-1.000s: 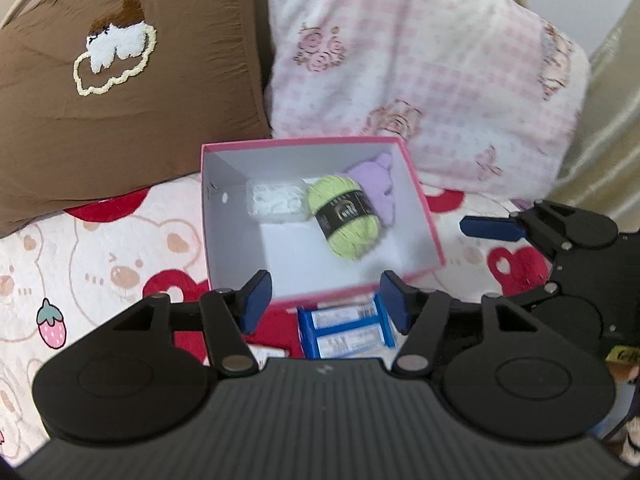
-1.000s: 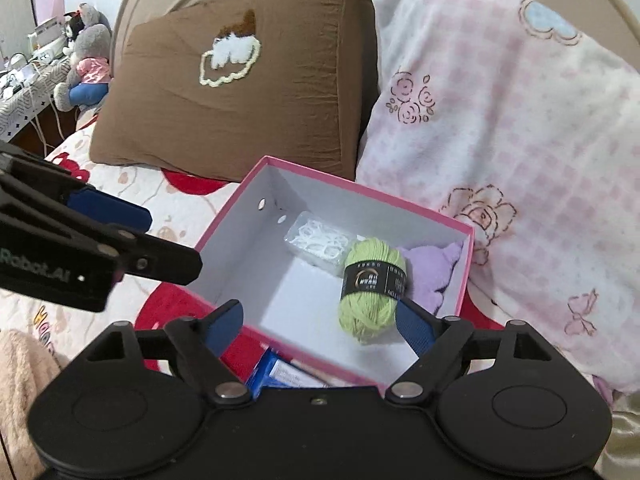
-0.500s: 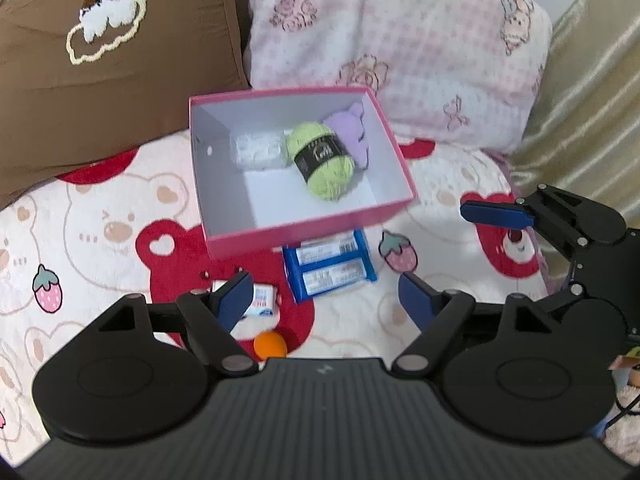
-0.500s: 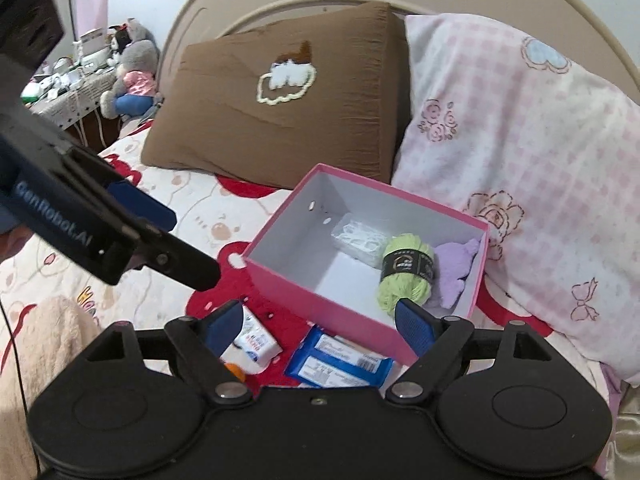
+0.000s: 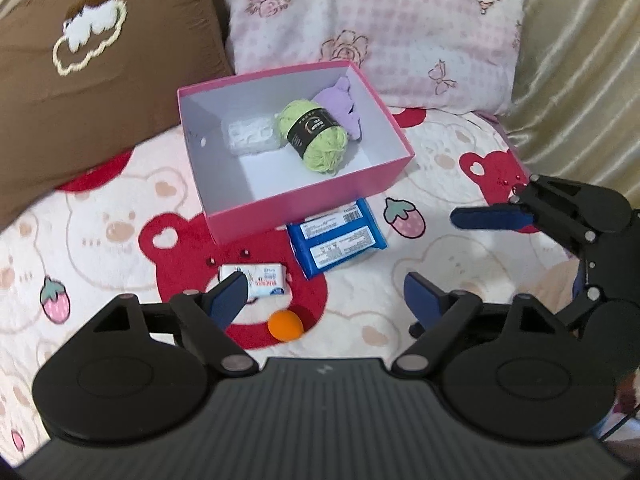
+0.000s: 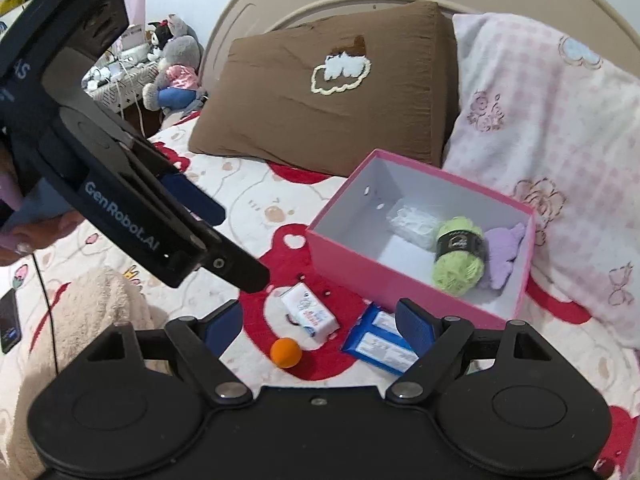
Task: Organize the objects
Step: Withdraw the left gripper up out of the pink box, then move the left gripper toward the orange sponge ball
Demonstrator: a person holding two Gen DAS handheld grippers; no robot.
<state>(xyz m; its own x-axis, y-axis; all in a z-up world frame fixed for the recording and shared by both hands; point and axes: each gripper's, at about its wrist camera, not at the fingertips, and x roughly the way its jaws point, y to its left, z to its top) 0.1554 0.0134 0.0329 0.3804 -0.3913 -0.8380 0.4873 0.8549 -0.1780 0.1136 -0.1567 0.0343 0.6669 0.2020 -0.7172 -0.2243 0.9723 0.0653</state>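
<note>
A pink box [image 5: 304, 200] [image 6: 400, 280] stands on the bed and holds a green yarn ball [image 5: 316, 136] [image 6: 458, 258], a purple soft item [image 5: 342, 108] [image 6: 504, 252] and a clear pack of white bits [image 5: 250, 140] [image 6: 412, 222]. In front of it lie a blue snack pack [image 5: 338, 240] [image 6: 380, 346], a small white packet [image 5: 264, 278] [image 6: 310, 314] and an orange ball [image 5: 285, 325] [image 6: 285, 353]. My left gripper [image 5: 324, 300] is open and empty above these. My right gripper [image 6: 320, 326] is open and empty too.
A brown pillow [image 5: 80, 72] [image 6: 320, 92] and a pink checked pillow [image 5: 380, 28] [image 6: 552, 140] lean behind the box. The bedspread [image 5: 100, 232] has red bear prints. A gold curtain [image 5: 580, 60] hangs at right. Plush toys [image 6: 172, 68] sit far left. A phone [image 6: 9, 320] lies at the left edge.
Both grippers have drawn back and up from the box. The blue snack pack, white packet and orange ball have come into full view. Both stay open.
</note>
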